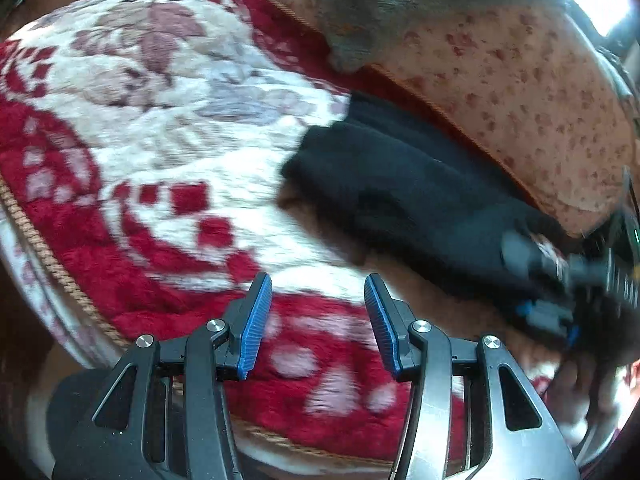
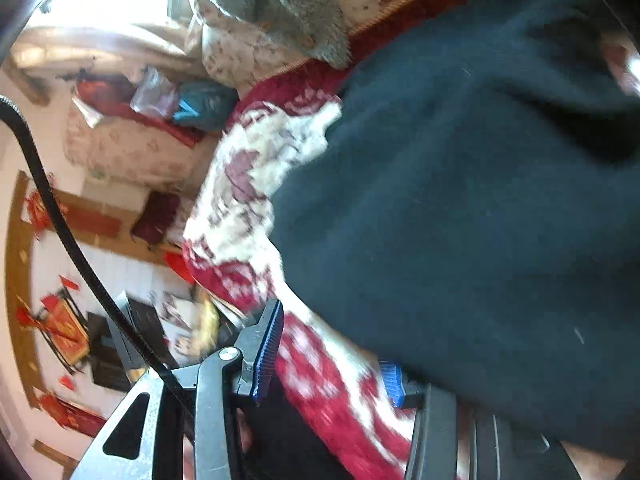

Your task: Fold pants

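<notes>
The black pants (image 1: 400, 192) lie as a bunched, folded strip on the red and white flowered blanket (image 1: 160, 120), running from the middle to the right. My left gripper (image 1: 318, 320) hangs over the blanket just in front of them, open, with only blanket showing between its blue pads. My right gripper (image 1: 552, 320) is blurred at the pants' right end. In the right wrist view the pants (image 2: 460, 200) fill the right half and drape over the right finger (image 2: 390, 380). The right gripper (image 2: 328, 360) stands open with blanket between its pads.
A beige spotted cushion (image 1: 520, 80) rises behind the pants, with a grey cloth (image 1: 360, 20) on it. The blanket's braided edge (image 1: 40, 240) drops off at the left. A black cable (image 2: 60, 220) crosses the right wrist view over a cluttered floor (image 2: 100, 300).
</notes>
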